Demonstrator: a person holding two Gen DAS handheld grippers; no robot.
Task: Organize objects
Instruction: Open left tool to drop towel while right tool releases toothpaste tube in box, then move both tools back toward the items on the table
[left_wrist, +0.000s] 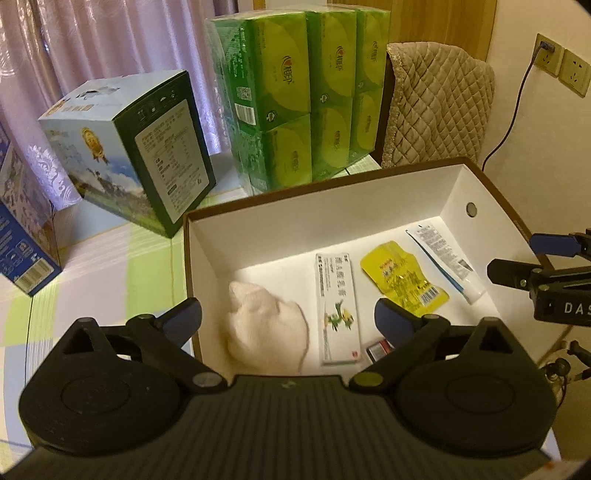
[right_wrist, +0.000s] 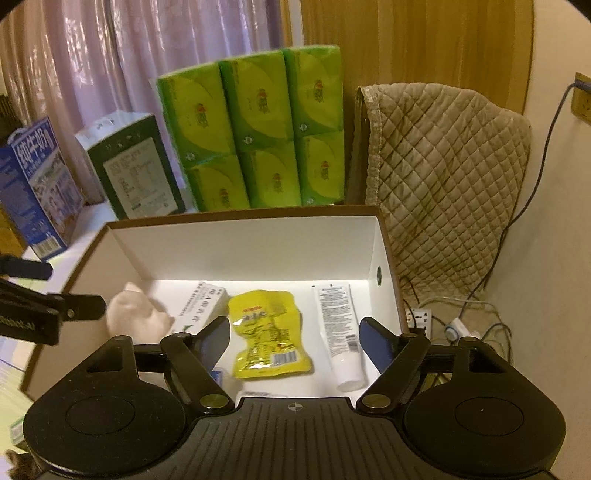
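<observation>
A brown cardboard box with a white inside (left_wrist: 258, 236) (right_wrist: 243, 254) stands on the table. In it lie a cream cloth bundle (left_wrist: 266, 328) (right_wrist: 136, 314), a long white medicine carton (left_wrist: 338, 314) (right_wrist: 201, 306), a yellow foil pouch (left_wrist: 406, 282) (right_wrist: 267, 332) and a white tube (left_wrist: 445, 264) (right_wrist: 340, 332). A small red-and-white item (left_wrist: 380, 349) sits near the front wall. My left gripper (left_wrist: 288, 317) hangs open above the cloth and carton, holding nothing. My right gripper (right_wrist: 295, 339) is open above the pouch and tube, also holding nothing.
Behind the box stand a stack of green tissue packs (left_wrist: 306, 92) (right_wrist: 255, 129), a green-and-white milk carton (left_wrist: 136, 151) (right_wrist: 136, 166) and a blue carton (left_wrist: 22, 236) (right_wrist: 37, 184). A quilted chair cover (left_wrist: 439, 103) (right_wrist: 443, 184) is on the right. Cables and a power strip (right_wrist: 443, 325) lie on the floor.
</observation>
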